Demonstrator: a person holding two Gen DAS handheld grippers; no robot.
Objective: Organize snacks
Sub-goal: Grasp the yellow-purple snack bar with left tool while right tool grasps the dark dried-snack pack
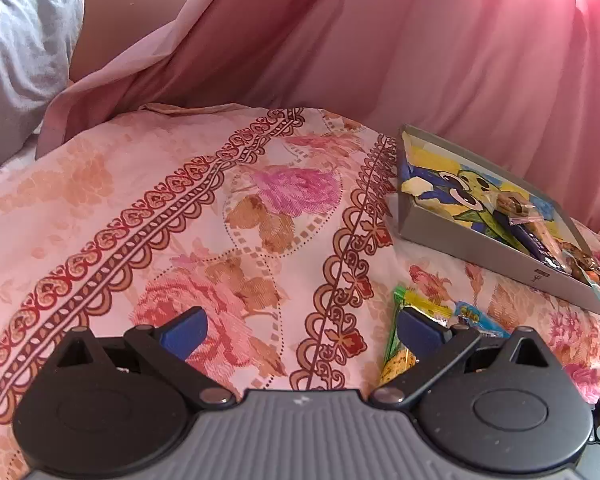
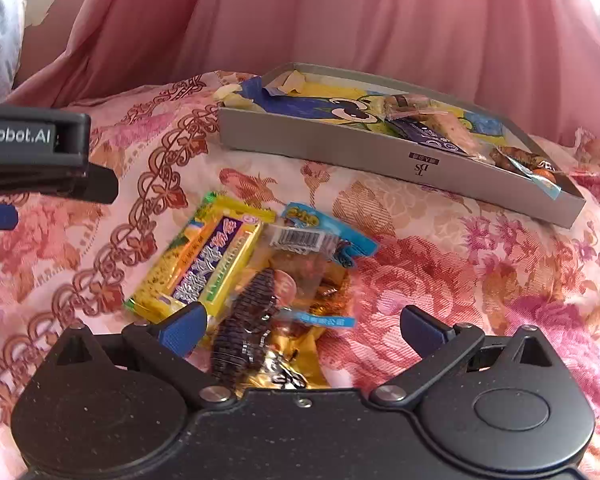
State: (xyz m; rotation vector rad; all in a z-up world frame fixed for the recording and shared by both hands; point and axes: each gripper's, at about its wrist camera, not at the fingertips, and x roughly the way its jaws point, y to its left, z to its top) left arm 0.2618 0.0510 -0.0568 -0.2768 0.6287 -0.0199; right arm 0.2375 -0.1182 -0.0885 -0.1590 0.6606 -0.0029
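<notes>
Loose snacks on floral bedspread (image 2: 440,264), both grippers spread wide, nothing held.

Small pile: yellow-green packet (image 2: 204,260) with purple band, clear packet (image 2: 320,248) with blue ends and barcode, dark ridged piece (image 2: 248,320) on gold wrapper (image 2: 288,368). Grey shallow box (image 2: 380,152) lies beyond, well apart, cartoon-printed inside, a few wrapped snacks at its right end. Pink curtain (image 2: 340,20) behind. Right gripper (image 2: 300,328) hovers over the pile; ridged piece sits between its open fingers, untouched. Left gripper (image 1: 300,330) is over bare cloth, pile just beside its right finger (image 1: 418,330).
</notes>
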